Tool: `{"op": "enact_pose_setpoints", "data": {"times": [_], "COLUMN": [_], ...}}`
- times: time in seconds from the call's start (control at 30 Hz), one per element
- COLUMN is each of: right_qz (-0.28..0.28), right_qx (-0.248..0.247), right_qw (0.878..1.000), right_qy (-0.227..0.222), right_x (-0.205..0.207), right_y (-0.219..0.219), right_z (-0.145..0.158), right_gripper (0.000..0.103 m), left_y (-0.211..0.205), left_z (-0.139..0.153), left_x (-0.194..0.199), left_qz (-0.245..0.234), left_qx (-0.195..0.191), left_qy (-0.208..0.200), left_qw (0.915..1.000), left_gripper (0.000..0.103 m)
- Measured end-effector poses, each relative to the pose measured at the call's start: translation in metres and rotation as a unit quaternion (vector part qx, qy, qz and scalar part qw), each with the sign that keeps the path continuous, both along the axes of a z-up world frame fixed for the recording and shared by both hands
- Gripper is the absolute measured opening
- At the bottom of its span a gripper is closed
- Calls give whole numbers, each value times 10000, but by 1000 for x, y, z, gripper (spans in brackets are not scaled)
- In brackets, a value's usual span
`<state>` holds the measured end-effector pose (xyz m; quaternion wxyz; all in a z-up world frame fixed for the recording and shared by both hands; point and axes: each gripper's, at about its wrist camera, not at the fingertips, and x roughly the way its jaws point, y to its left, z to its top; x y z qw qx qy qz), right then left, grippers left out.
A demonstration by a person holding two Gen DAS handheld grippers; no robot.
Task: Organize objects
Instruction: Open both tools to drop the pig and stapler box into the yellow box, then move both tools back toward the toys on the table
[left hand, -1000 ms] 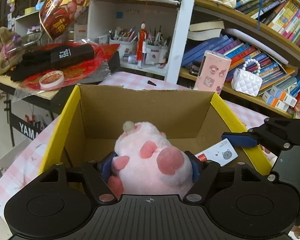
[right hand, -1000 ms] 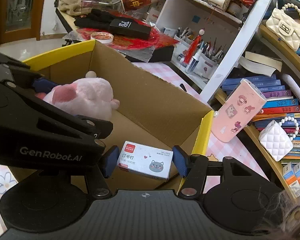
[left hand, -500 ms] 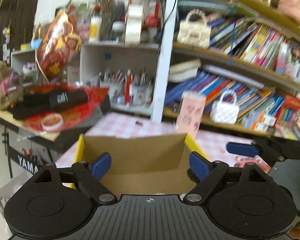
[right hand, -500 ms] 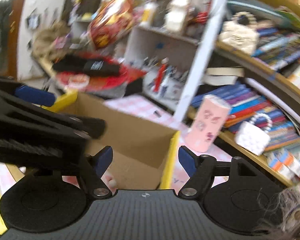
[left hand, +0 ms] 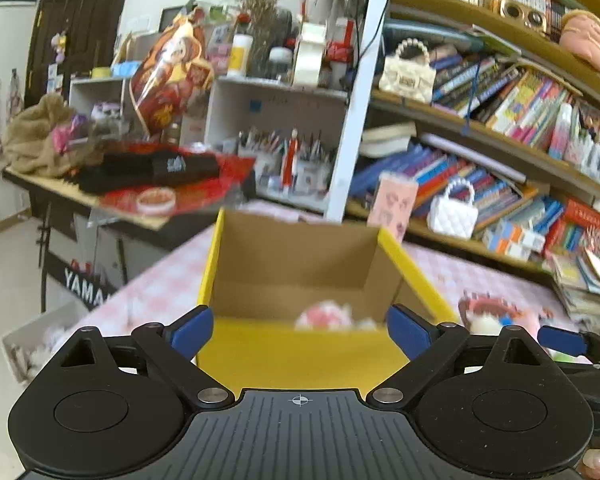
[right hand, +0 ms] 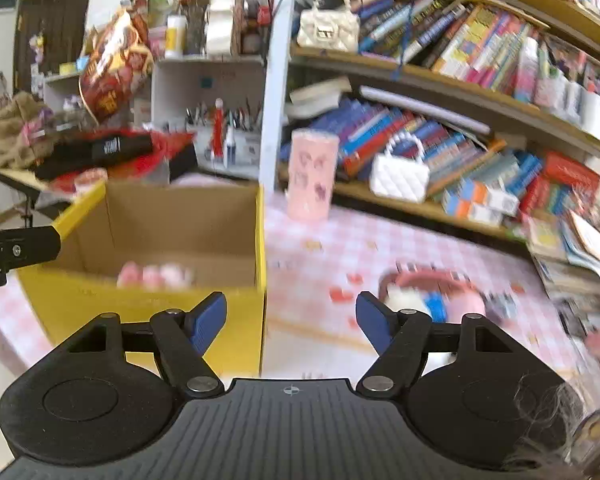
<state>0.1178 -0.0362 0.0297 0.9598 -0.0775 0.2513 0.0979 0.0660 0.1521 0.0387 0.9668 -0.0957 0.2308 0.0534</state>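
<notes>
On the pink checked table point(right hand: 340, 240) stood the box point(left hand: 300, 276), yellow outside, bare cardboard inside, its mouth facing up. The plush point(left hand: 324, 316) lay on the box floor near the front wall, only its pink-and-white top showing over the rim; its orientation could not be read through the blur.

The left gripper point(left hand: 300, 330) hung in front of the box, its fingers spreading wider with nothing between them. The right gripper point(right hand: 290, 320) sat just right of the box corner, fingers apart and empty.

Right of the box, on the cloth, lay a round pink toy point(right hand: 432, 296) with white and blue parts — probably the next thing to sort. It looked soft and light, likely to squash under the pads rather than slip, so a hold across its middle would seem safest. It spread wider than tall, its long axis running roughly left to right in the right wrist view, though blur hid which way it faced.

The pink tin point(right hand: 312, 172) stood upright beyond the box, long axis vertical. It looked stiff and smooth, so a grip around its sides would likely suit it.
</notes>
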Motion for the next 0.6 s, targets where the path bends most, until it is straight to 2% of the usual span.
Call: {"op": "enact_pose_setpoints", "data": {"times": [0.3,0.6], "right_qz": [-431,-665], "right_qx": [84,19], "right_qw": [9981,9953], "right_qy": [432,697], "right_x": [-77,-119], "right_y": [-13,-23], "right_z": [-30,-52], "right_gripper": [70,70], "left_y": [-16,-36], "left_z": [-30,-43], "left_x": [-53,-81], "left_qz": [-181,-379], "left_qx": [-116,130], "left_qy": [507,588], "left_qw": [9985,9975], "left_gripper": [96,96]}}
